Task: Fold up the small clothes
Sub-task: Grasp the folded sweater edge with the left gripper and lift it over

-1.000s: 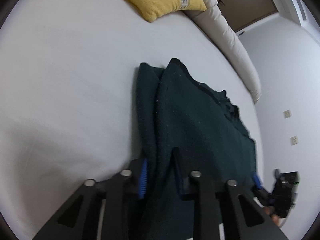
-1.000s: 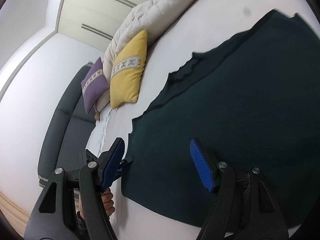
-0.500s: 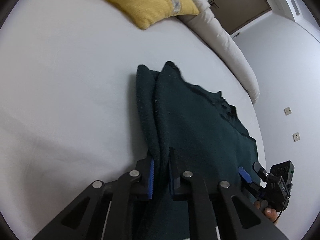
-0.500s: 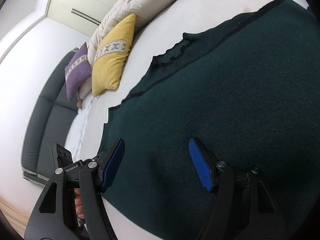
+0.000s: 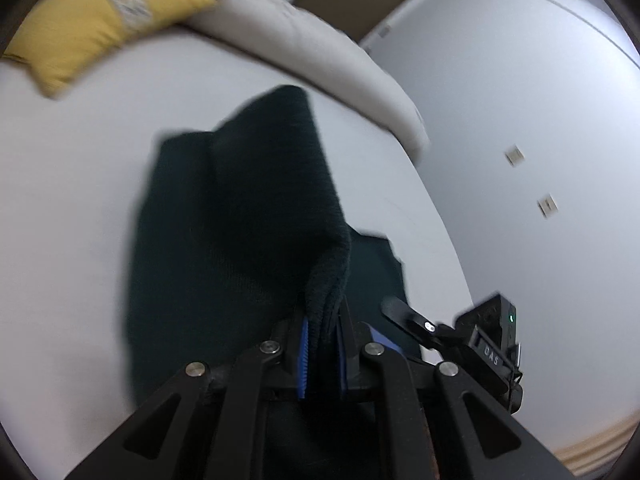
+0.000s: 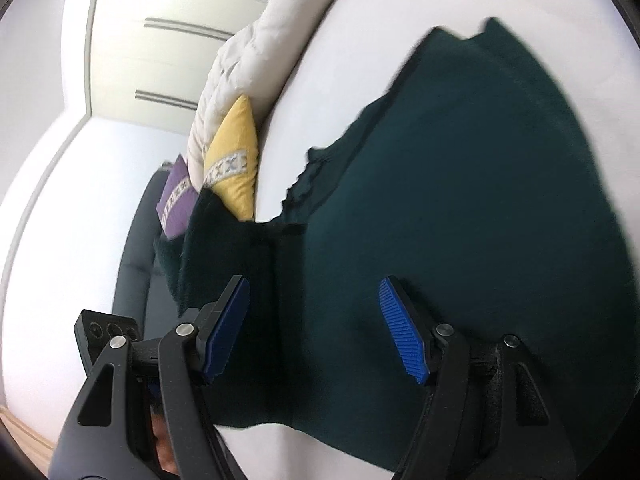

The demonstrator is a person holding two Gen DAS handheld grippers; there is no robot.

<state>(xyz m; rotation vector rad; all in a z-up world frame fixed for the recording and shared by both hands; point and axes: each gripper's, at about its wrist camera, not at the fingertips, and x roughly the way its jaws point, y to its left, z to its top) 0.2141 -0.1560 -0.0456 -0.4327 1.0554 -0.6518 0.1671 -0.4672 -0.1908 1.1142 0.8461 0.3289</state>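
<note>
1. Dark green garment (image 6: pixel 460 208) lies spread on the white bed (image 5: pixel 72 208); one edge is raised off the sheet, draped in a fold.
2. Your left gripper (image 5: pixel 322 354) has just been closing; its blue pads pinch that raised edge of the garment between them.
3. Your right gripper (image 6: pixel 316 330) stands apart, jaws wide over the garment, pads not pressing on the cloth.
4. Outward: yellow cushion (image 6: pixel 234 164), purple cushion (image 6: pixel 176 196), cream duvet roll (image 5: pixel 320 64) along the bed's far side.
</note>
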